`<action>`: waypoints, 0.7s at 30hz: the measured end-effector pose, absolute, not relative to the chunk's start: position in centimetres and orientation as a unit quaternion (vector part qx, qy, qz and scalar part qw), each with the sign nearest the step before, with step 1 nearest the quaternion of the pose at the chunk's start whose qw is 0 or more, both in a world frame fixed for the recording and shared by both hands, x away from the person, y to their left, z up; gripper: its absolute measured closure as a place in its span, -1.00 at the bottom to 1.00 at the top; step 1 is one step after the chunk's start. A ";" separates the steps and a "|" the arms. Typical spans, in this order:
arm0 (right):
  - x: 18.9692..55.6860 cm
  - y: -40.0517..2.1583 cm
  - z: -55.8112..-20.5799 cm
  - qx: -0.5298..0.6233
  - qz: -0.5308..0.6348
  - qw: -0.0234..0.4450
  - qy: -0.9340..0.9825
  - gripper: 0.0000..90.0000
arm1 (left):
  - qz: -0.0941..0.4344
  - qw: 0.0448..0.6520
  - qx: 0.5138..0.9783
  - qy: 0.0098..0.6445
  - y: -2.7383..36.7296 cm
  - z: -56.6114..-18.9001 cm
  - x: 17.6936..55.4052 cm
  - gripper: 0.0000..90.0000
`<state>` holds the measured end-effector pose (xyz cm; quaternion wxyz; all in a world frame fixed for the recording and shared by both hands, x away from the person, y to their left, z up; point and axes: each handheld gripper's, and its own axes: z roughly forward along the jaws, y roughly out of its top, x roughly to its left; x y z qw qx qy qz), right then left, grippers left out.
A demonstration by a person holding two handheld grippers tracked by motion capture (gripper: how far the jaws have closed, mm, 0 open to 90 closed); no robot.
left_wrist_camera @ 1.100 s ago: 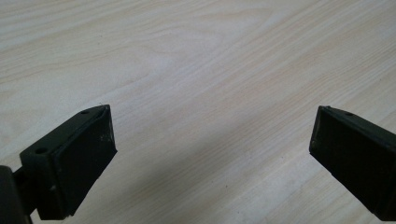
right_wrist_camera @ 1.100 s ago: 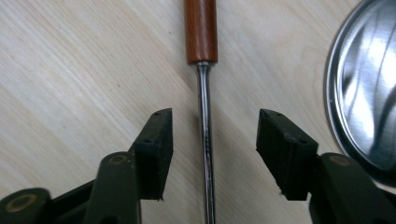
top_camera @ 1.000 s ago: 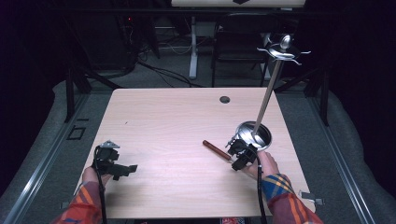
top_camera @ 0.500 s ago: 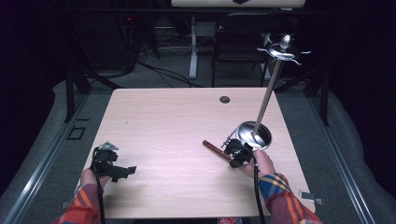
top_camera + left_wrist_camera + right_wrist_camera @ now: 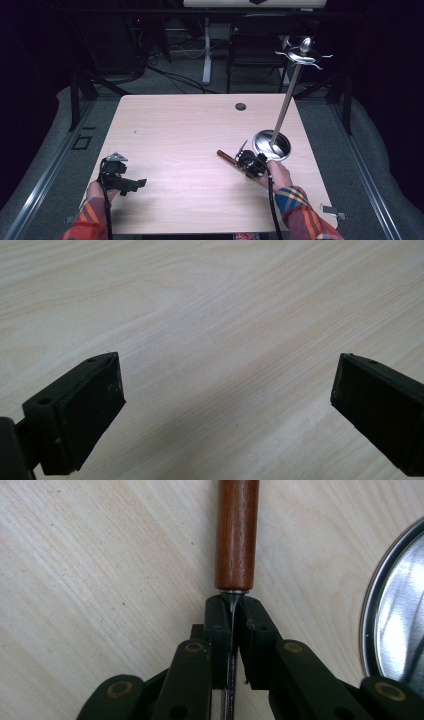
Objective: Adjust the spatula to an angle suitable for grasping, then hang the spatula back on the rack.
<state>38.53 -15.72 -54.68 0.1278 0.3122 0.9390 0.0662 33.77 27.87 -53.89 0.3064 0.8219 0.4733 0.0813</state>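
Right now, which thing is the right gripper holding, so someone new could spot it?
Find the tall steel stand at the table's right. Just left of its round base lies a utensil, its thin metal neck pinched by the right gripper. Its reddish-brown wooden handle marks it out.

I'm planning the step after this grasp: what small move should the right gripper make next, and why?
Probably a short straight lift. The right gripper has just closed its fingers on the thin metal shank of the wooden-handled tool, which lies flat on the table beside the stand's round base.
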 end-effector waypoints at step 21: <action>36.5 -17.4 -50.8 0.323 0.150 0.177 0.918 0.87 | 0.070 0.298 0.832 0.463 27.0 -54.0 34.0 -0.99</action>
